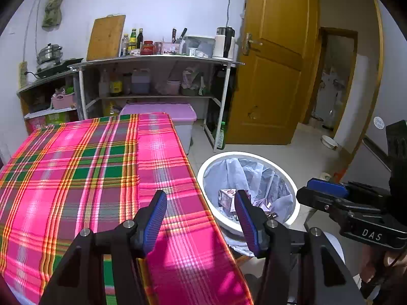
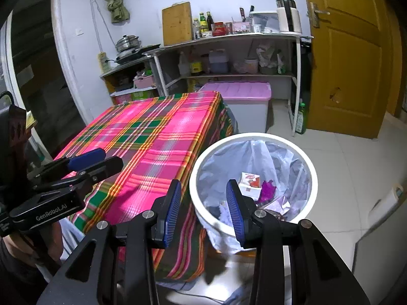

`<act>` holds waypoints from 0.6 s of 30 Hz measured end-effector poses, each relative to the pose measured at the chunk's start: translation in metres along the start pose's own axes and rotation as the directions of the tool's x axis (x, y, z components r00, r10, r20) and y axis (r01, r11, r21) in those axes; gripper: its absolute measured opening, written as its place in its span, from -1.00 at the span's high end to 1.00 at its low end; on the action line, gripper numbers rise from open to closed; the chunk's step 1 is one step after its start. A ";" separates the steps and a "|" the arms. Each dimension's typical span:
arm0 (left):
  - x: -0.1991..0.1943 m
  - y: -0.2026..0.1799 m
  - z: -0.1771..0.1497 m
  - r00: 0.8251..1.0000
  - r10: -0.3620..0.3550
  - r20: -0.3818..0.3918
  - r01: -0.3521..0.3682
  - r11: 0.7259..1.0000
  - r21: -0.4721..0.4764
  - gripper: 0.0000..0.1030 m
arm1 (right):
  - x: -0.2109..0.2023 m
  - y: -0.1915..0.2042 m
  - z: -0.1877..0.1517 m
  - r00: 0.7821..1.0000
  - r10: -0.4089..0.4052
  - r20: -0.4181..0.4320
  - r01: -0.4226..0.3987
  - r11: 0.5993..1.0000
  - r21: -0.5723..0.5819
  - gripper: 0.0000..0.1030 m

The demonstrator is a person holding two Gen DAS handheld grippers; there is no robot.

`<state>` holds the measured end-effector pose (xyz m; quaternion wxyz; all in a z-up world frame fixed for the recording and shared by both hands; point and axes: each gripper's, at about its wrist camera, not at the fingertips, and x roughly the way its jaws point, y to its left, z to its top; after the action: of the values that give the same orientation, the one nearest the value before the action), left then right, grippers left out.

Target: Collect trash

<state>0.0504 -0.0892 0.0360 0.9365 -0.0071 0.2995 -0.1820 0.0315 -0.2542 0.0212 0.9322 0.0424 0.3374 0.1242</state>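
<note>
A white trash bin [image 1: 254,155] [image 2: 254,135] lined with a clear plastic bag stands on the floor at the table's near right corner. Inside it lie a small printed carton [image 1: 226,198] [image 2: 250,181], a purple wrapper [image 2: 267,189] and other scraps. My left gripper [image 1: 201,213] hovers over the table's right edge beside the bin, open, with nothing between its blue pads. My right gripper [image 2: 203,208] hangs just above the bin's near left rim, open and empty too. Each gripper also shows in the other's view: right gripper [image 1: 305,193], left gripper [image 2: 101,160].
The table under a pink, green and orange plaid cloth [image 1: 76,165] [image 2: 157,132] fills the left. Behind it are a metal shelf [image 1: 157,59] with bottles and jars, and a pink-lidded storage box [image 2: 236,92]. A yellow door [image 1: 274,63], a green bottle [image 2: 301,118] and tiled floor lie right.
</note>
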 end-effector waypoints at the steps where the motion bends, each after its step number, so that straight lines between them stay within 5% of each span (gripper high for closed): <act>1: -0.003 0.000 -0.002 1.000 0.004 0.003 -0.004 1.000 -0.001 -0.07 | -0.002 0.002 -0.002 1.000 0.001 0.000 -0.001 1.000 -0.005 0.26; 18: -0.037 0.001 -0.028 0.999 0.036 0.029 -0.036 0.999 -0.012 -0.07 | -0.017 0.012 -0.019 1.000 0.004 0.015 -0.003 1.000 -0.025 0.26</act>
<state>0.0071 -0.0731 0.0340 0.9438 -0.0098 0.2872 -0.1631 0.0042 -0.2466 0.0188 0.9349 0.0322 0.3288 0.1298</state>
